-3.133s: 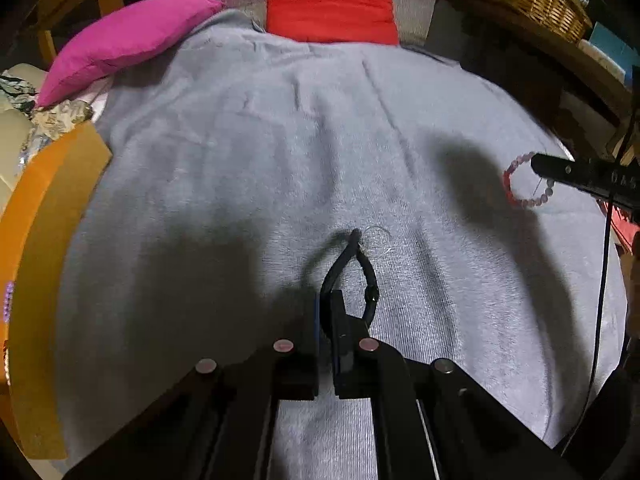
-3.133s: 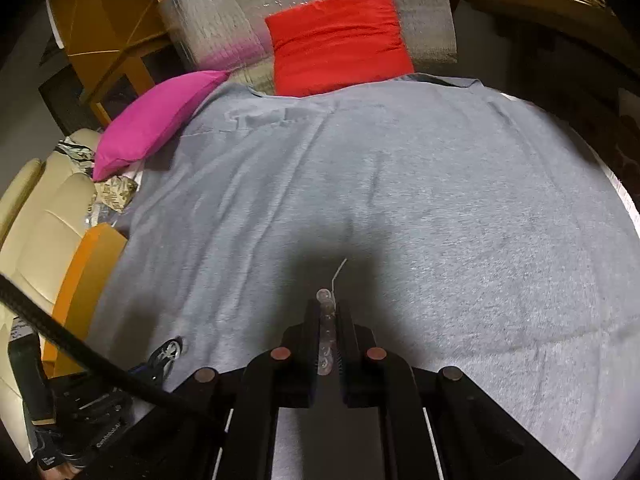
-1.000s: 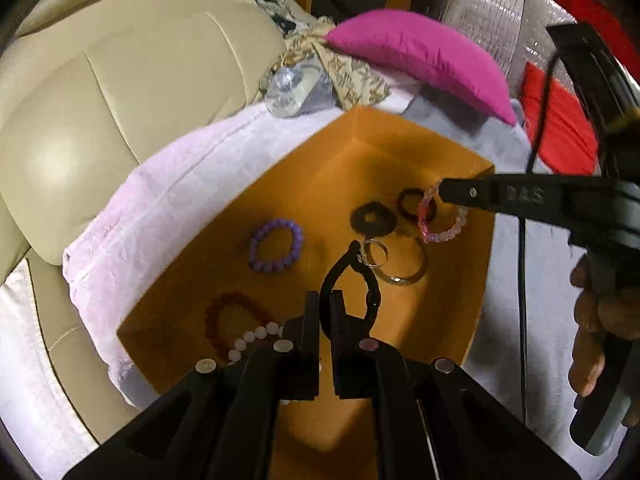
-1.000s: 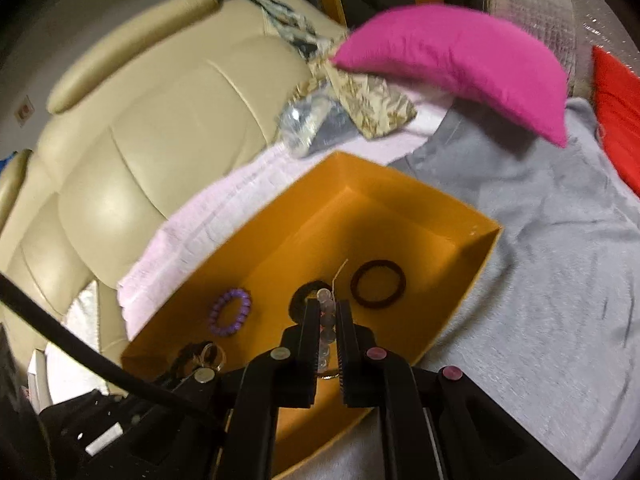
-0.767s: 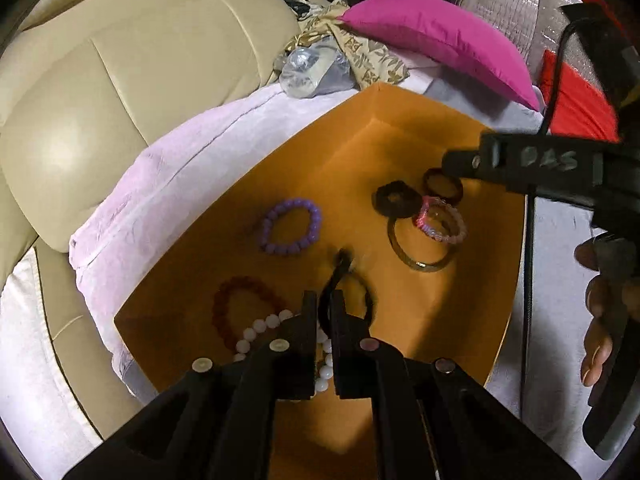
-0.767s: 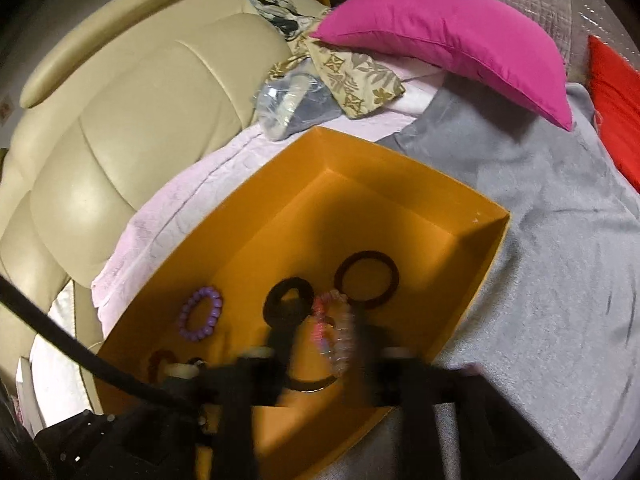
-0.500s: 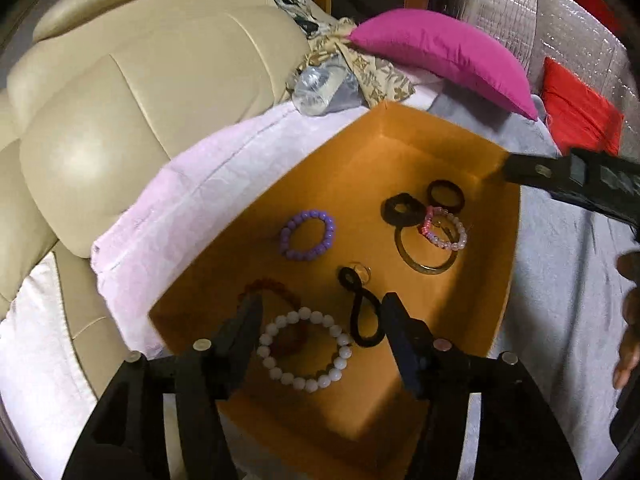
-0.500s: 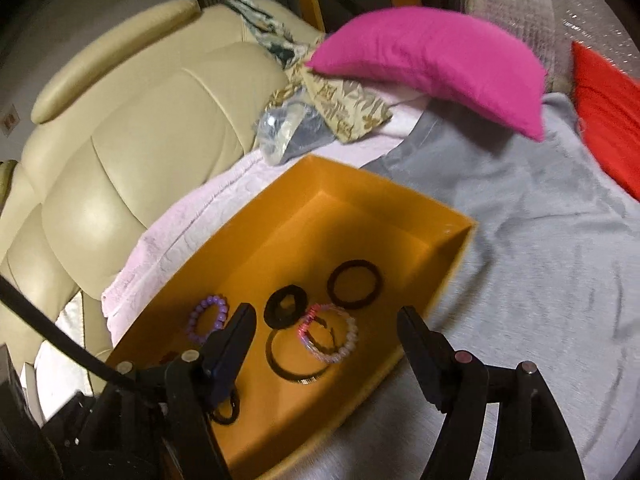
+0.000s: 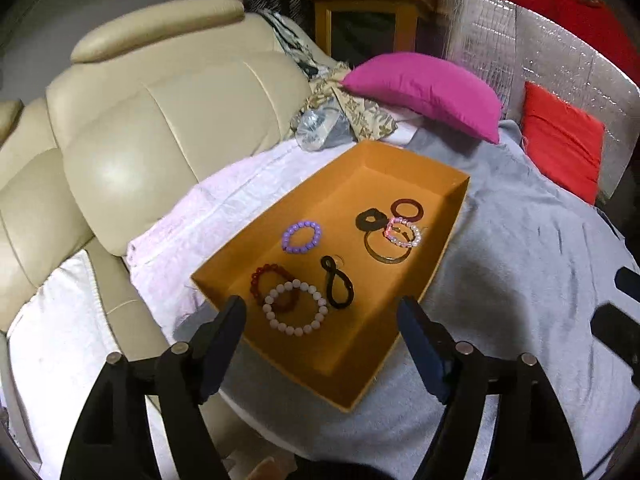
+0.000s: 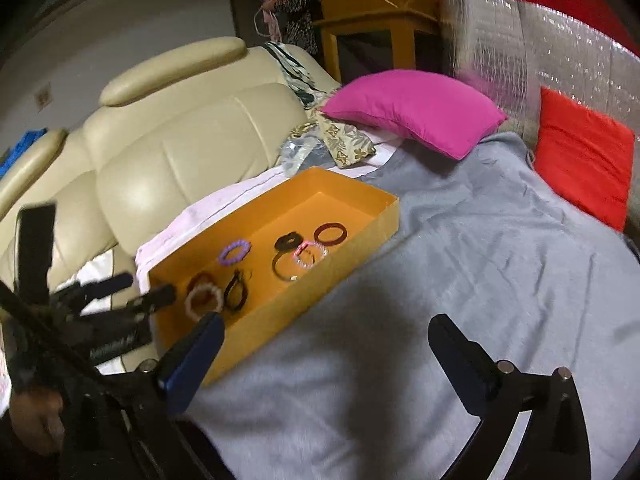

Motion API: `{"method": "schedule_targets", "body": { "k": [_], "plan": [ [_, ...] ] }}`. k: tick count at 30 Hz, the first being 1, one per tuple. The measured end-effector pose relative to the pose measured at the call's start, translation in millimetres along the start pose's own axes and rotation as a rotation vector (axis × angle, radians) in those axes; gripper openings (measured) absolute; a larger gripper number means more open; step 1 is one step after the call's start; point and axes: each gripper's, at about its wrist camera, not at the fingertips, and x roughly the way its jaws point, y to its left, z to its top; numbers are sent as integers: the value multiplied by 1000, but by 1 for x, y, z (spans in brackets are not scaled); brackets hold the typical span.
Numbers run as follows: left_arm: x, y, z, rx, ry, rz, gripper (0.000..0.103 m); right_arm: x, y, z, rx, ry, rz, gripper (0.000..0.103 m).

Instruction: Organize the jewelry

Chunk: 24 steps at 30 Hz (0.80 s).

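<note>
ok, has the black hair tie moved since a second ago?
Yes. Then it hung pinched in the left gripper above the orange box; now the black hair tie lies on the box floor beside the white bead bracelet, the jaws having just opened, empty.

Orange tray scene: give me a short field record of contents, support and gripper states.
container: orange cardboard tray
support: grey blanket
contents: purple bead bracelet, white bead bracelet, dark red bead bracelet, black twisted hair tie, pink bead bracelet, bronze bangle, two dark rings
left gripper: open, empty
right gripper: open, empty
</note>
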Motion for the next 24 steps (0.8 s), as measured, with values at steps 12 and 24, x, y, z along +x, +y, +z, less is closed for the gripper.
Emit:
{"method": "schedule_targets", "body": {
  "k": [12,24],
  "plan": [
    [-30,-9,-4,24,-50,26,81,-45,17,-14,-32,-75,-1,103],
    [-31,-5,-2,13,-57,5,90,-43,21,-13,-37,-74,-4,103]
  ]
}}
